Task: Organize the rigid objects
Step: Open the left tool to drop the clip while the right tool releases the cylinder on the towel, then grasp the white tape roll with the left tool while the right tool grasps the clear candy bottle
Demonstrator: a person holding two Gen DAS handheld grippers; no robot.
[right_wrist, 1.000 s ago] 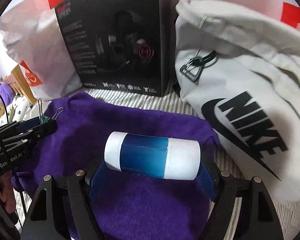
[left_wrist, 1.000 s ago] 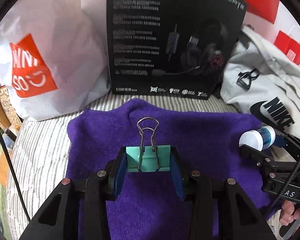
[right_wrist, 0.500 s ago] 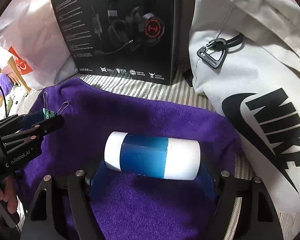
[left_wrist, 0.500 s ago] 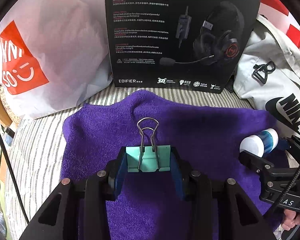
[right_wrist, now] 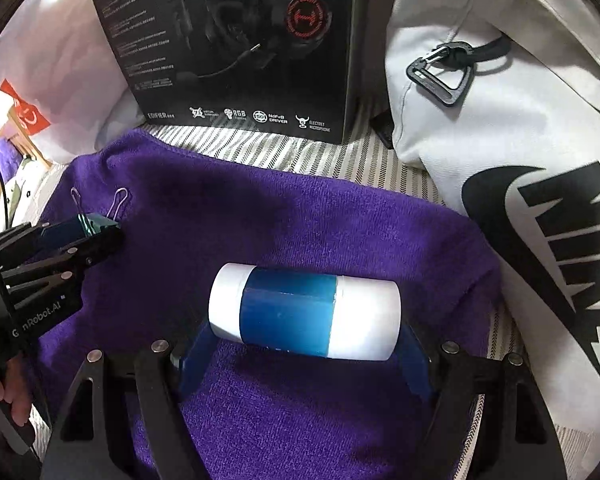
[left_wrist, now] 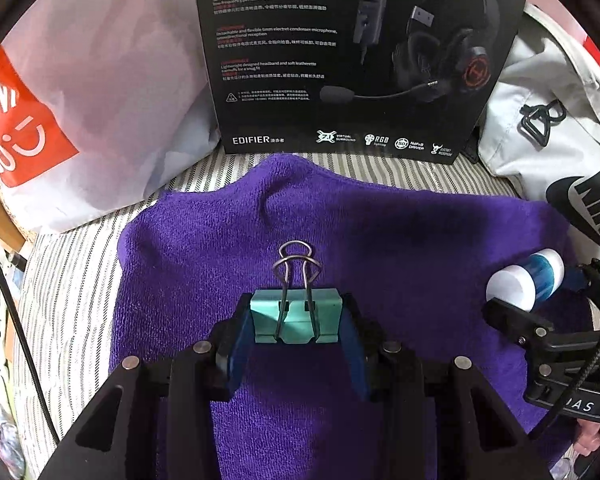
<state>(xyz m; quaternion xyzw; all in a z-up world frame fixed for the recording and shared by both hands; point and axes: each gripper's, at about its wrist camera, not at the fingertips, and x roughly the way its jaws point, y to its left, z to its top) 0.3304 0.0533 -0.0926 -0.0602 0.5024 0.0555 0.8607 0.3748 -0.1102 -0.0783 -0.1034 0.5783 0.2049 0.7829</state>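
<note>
Binder clip (left_wrist: 296, 316) (tool-held) over towel (left_wrist: 400, 232) middle

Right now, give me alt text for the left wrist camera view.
The left gripper clamps a teal binder clip above a purple towel. At right, the right gripper holds a blue-and-white cylinder; a black headset box stands behind.

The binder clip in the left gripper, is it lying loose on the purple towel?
No, the mint green binder clip is pinched between the left gripper's blue fingers, above the purple towel.
</note>
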